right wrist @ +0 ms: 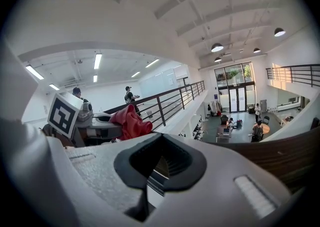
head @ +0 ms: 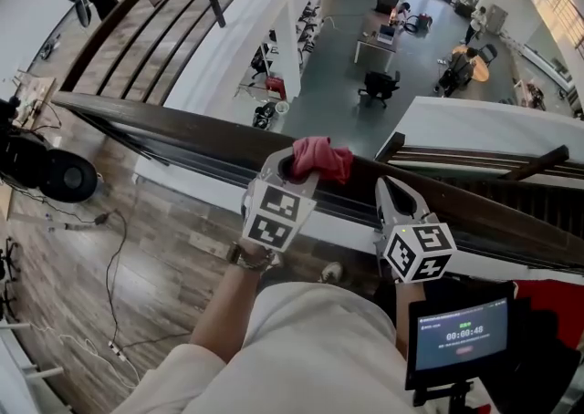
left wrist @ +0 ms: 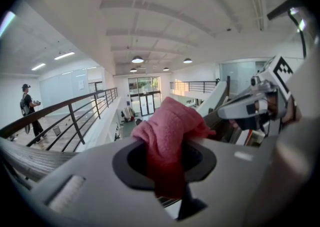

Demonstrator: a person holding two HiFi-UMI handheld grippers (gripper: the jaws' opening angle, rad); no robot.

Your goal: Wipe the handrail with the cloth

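Pink cloth (head: 321, 159), bunched on top of the dark handrail (head: 164, 125) and pinched in the jaws of the left gripper (head: 294, 169). Right gripper (head: 394, 195), jaws pressed together on nothing, rests just beside it at 4 o'clock. Likely hazard: a slack pinch could drop the cloth past the rail's far edge to the lower floor (head: 338, 56). The rail is open toward 9 o'clock, while the right gripper crowds the 3 o'clock side.

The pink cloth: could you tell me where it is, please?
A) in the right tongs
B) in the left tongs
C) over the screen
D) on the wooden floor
B: the left gripper view shows the cloth pinched between the left tongs; the right tongs hold nothing.
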